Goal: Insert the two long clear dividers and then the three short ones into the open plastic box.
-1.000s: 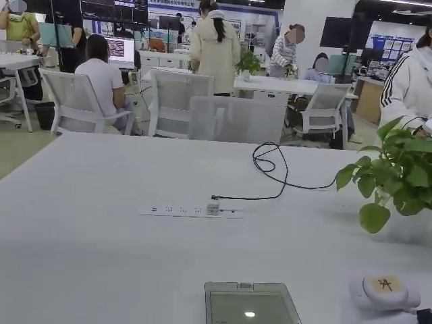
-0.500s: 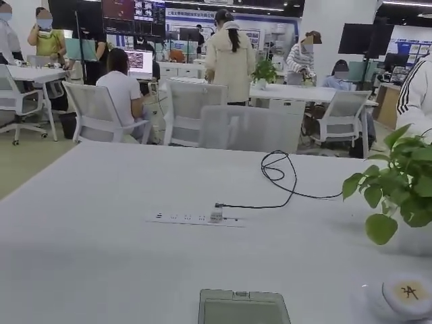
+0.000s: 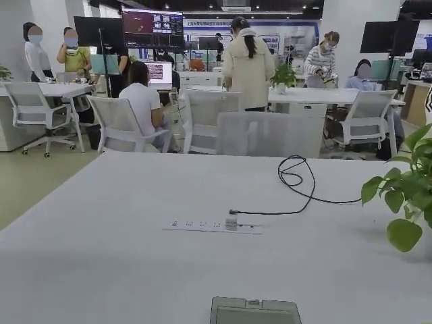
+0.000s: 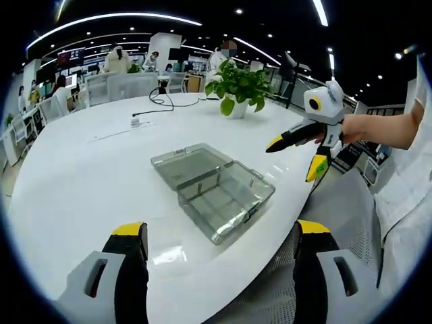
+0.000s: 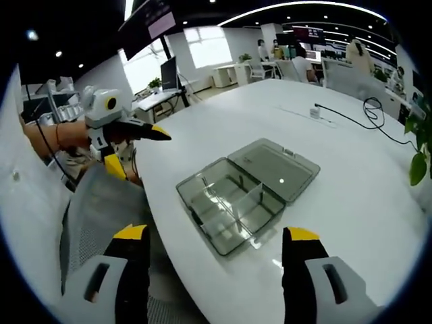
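Two empty tools, the left gripper (image 4: 219,233) and the right gripper (image 5: 216,233), hang one to each side of the open box (image 5: 246,192), jaws spread wide, the box lying flat on the table (image 5: 351,202).

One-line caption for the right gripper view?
Right claw, open, faces the open plastic box on the white table; left claw, open, hovers beyond its edge.

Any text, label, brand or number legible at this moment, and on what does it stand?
None can be read.
Hanging screen: content too blurred.
Back-wall posters: print too small.
Power strip: no legible marking.
Plastic box: no label visible.
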{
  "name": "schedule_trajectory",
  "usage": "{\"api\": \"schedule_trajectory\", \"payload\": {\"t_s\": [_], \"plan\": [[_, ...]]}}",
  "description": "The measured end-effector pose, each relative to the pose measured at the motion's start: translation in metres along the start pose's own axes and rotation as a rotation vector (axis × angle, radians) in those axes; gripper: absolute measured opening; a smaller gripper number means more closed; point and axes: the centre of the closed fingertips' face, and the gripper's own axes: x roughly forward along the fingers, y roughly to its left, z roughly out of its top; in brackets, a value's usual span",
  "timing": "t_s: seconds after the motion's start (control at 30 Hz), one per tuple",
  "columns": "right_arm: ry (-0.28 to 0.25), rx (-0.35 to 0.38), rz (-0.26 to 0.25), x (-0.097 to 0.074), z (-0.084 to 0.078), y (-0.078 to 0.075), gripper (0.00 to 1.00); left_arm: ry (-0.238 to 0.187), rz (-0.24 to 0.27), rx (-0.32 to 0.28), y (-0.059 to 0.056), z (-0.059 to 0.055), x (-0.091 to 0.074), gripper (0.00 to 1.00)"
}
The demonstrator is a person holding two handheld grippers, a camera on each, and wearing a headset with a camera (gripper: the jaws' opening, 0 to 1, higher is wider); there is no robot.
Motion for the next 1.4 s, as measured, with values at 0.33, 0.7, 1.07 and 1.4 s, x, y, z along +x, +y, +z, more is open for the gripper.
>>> {"api": "schedule_trajectory", "payload": {"t_s": [0.33, 0.7, 1.07, 1.4], "plan": [[-0.037, -0.027, 0.019, -0.014, -0.013, -0.003, 0.87, 0.17, 0.122, -0.141, 0.035, -0.034, 0.005, 0.82], [-0.098, -0.054, 0.07, -0.024, -0.019, -0.001, 0.9, 0.314, 0.189, -0.199, 0.054, -0.056, 0.033, 0.69], [-0.127, -0.043, 0.067, -0.026, -0.021, -0.007, 0.9, 0.45, 0.251, -0.167, 0.067, -0.078, 0.046, 0.55], [-0.169, -0.033, 0.06, -0.027, -0.017, -0.006, 0.9, 0.516, 0.311, -0.113, 0.072, -0.084, 0.051, 0.45]]}}
